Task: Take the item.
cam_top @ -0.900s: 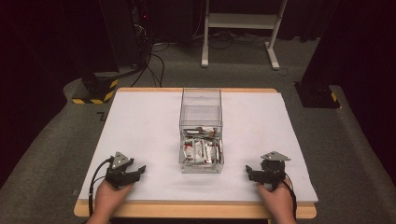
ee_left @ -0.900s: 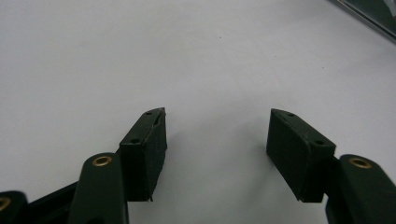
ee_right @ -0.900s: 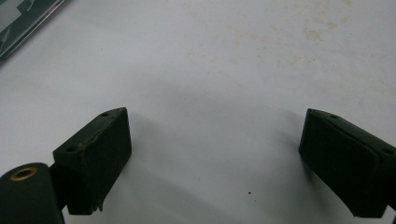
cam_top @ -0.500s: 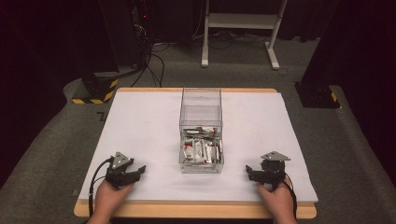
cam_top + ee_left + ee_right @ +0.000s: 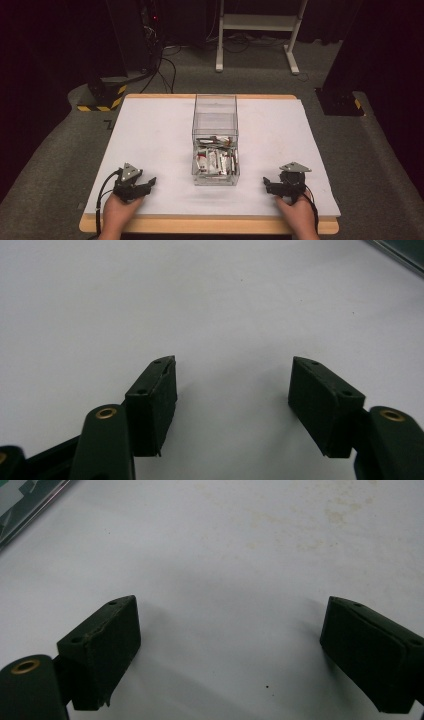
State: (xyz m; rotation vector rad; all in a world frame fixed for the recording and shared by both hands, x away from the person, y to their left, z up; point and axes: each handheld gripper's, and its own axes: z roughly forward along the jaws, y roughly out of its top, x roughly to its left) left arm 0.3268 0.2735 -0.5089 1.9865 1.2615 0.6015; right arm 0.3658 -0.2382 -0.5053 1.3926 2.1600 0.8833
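Note:
A clear plastic box [image 5: 215,145] stands in the middle of the white table [image 5: 150,135], its near half holding several small red-and-white packets [image 5: 215,161]. My left gripper [image 5: 148,184] rests near the front left of the table, open, with nothing between its jaws. The left gripper view has its black pads [image 5: 155,400] spread over bare white surface, the left gripper [image 5: 232,390] empty. My right gripper [image 5: 266,185] rests near the front right, also open and empty. The right gripper view shows its pads [image 5: 102,647] wide apart around the right gripper [image 5: 230,640].
The table's wooden front edge [image 5: 210,225] runs just below both hands. Beyond the far edge stand a white frame [image 5: 255,30], a black stand with yellow-black stripes [image 5: 102,95] and cables on grey carpet. Faint stains [image 5: 300,515] mark the white surface.

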